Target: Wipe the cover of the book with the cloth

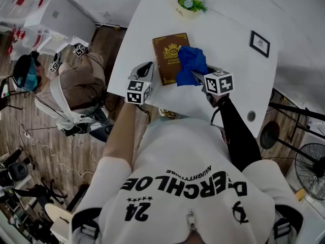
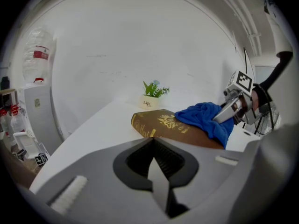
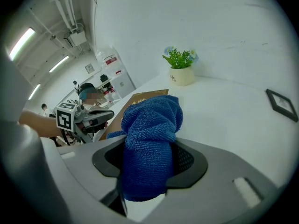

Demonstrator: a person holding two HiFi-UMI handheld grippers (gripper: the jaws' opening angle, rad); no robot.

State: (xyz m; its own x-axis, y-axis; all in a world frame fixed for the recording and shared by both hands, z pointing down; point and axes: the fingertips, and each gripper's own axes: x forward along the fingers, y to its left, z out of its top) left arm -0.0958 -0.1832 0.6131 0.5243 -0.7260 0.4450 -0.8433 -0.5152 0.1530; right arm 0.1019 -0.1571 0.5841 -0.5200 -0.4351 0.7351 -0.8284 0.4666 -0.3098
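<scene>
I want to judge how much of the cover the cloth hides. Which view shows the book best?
The head view: it looks down on the whole book, with the cloth over its right side. The left gripper view shows it low and foreshortened. In the right gripper view the cloth hides nearly all of it.

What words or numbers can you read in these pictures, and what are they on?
"Life": on the little plant pot.
"24": on the person's white shirt.
"ERCHLOE": big letters on that shirt, the start hidden behind the black sleeve.
Gold lettering on the book: too small to read.
Red label on the water bottle: too blurred.
</scene>
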